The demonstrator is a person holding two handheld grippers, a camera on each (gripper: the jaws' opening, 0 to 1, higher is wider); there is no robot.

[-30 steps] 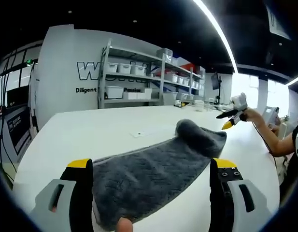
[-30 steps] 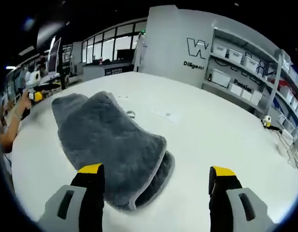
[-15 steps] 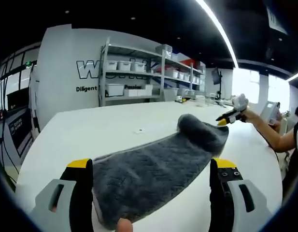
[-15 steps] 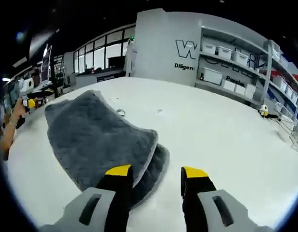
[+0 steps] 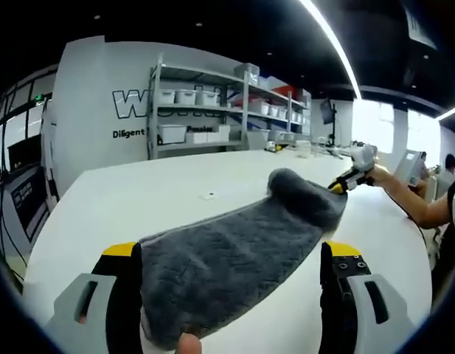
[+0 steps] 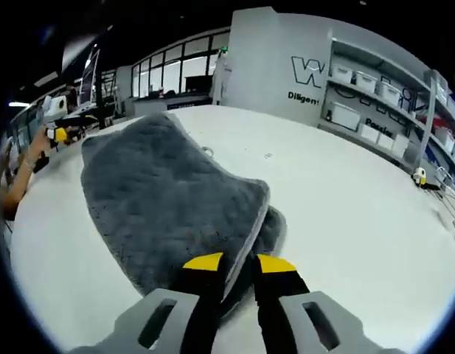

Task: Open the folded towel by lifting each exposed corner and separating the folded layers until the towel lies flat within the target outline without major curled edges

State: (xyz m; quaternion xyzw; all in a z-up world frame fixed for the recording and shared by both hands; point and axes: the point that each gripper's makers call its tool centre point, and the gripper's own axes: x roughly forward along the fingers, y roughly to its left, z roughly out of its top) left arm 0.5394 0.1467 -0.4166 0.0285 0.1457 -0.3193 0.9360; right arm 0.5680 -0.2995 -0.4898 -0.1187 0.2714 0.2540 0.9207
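On white table [image 6: 345, 199], right claw [image 6: 238, 263] has closed on towel [image 6: 168, 199] edge

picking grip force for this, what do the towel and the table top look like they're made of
Towel: looks like plush microfibre or terry cloth, grey, deep fuzzy pile, with a paler stitched hem; the exact fibre can't be told. Table: smooth, hard white top, probably laminate or painted board, matte with a faint sheen. The right tool has its jaws nearly together at the towel's folded edge.

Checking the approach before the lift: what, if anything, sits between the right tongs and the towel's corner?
Nothing visible does. The right tongs are nearly closed at the grey towel corner edge, on the bare white table.
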